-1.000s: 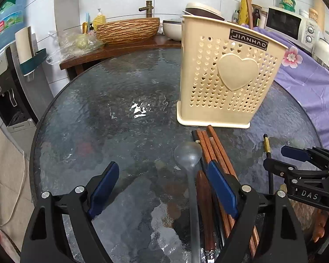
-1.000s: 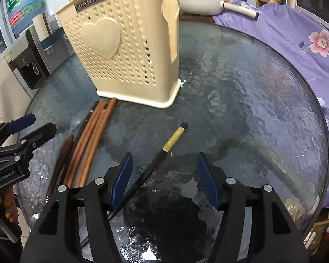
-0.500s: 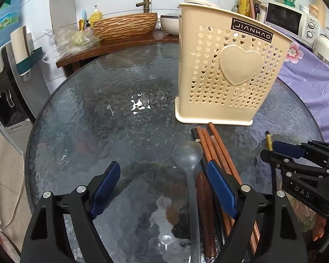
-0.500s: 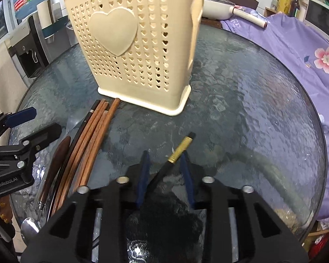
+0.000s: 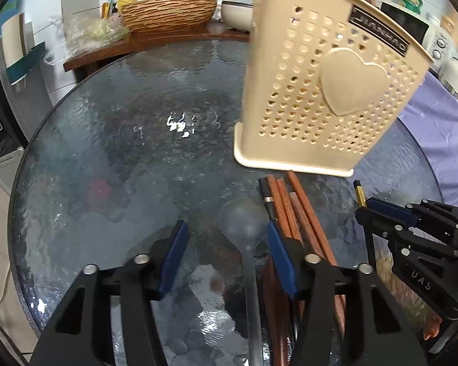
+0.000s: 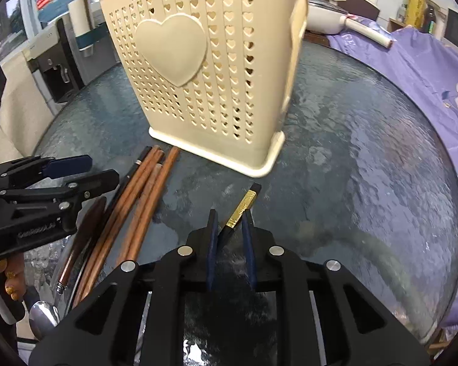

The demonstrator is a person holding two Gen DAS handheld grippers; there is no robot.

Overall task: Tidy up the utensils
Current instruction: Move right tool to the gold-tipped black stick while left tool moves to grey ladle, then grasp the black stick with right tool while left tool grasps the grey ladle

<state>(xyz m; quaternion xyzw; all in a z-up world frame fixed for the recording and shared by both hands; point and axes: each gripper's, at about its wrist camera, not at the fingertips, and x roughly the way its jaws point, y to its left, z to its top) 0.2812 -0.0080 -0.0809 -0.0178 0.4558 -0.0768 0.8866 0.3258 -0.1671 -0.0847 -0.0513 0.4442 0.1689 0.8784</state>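
A beige perforated utensil holder (image 5: 326, 97) (image 6: 210, 73) stands on the round glass table (image 5: 131, 140). Several brown wooden chopsticks (image 5: 293, 210) (image 6: 143, 189) and a metal spoon (image 5: 244, 228) lie in front of it. My right gripper (image 6: 230, 222) is shut on a black chopstick with a gold band (image 6: 242, 206), its tip pointing at the holder; it also shows in the left wrist view (image 5: 359, 193). My left gripper (image 5: 226, 244) is open over the spoon's bowl, its right finger beside the wooden chopsticks.
A wicker basket (image 5: 168, 12) and a white bowl (image 5: 236, 15) sit on a wooden counter behind the table. A purple floral cloth (image 6: 412, 70) covers the right side. A second spoon (image 6: 44, 317) lies near the table's front edge.
My right gripper has closed on the black gold-banded chopstick. Both grippers have moved nearer the holder. My left gripper stays open.
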